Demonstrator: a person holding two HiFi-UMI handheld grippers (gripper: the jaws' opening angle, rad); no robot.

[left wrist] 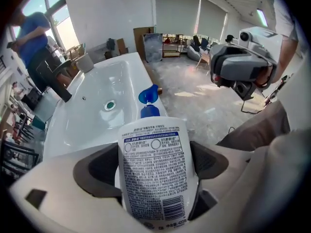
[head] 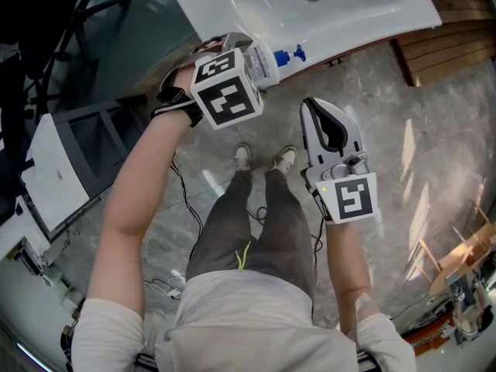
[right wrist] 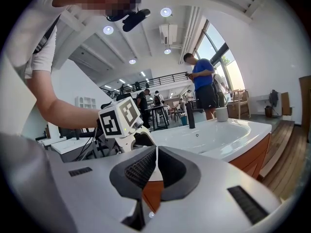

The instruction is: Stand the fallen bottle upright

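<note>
White basin rim [head: 360, 18] carries the fallen bottle [left wrist: 154, 176].
Left tool [left wrist: 154, 154] straddles it open-jawed, likely to grip; right tool [right wrist: 156, 154] idles closed.

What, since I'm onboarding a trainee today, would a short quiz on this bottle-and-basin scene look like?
1. True or false: the right gripper has its jaws spread wide.
2. What stands between the jaws of the left gripper? A) a sponge B) the white bottle with a blue cap C) nothing
3. Short answer: in the head view, which gripper is at the rim of the basin?
Key: 1 false, they are shut and empty. 2 B. 3 the left one; the right one hangs over the floor.
</note>
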